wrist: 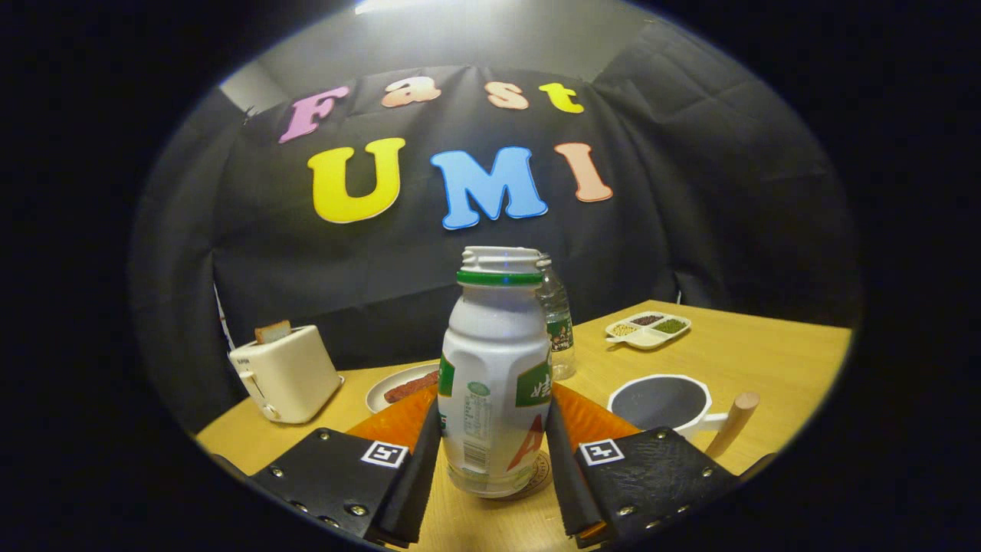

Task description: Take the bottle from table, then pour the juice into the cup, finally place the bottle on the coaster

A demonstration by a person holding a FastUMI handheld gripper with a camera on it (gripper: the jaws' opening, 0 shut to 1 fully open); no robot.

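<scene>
The gripper (494,452) has its two fingers clamped against the sides of the bottle (497,368), one pressing on each flank, so the jaws stand only as far apart as the bottle is wide. The bottle is a white plastic one with a waisted body, green label patches and a green ring under its open, threaded neck; it stands upright with its base on the round coaster (536,474), whose edge shows just beside the right finger. Just beyond that finger sits the cup (661,402), white with a dark inside and a wooden peg handle. The table (751,360) is smooth, light wood. Farther back stand a clear water bottle (557,322), a cream toaster (285,373) holding a slice of bread, a white plate (398,387) with a sausage, and a divided dish (648,328) of grains.
</scene>
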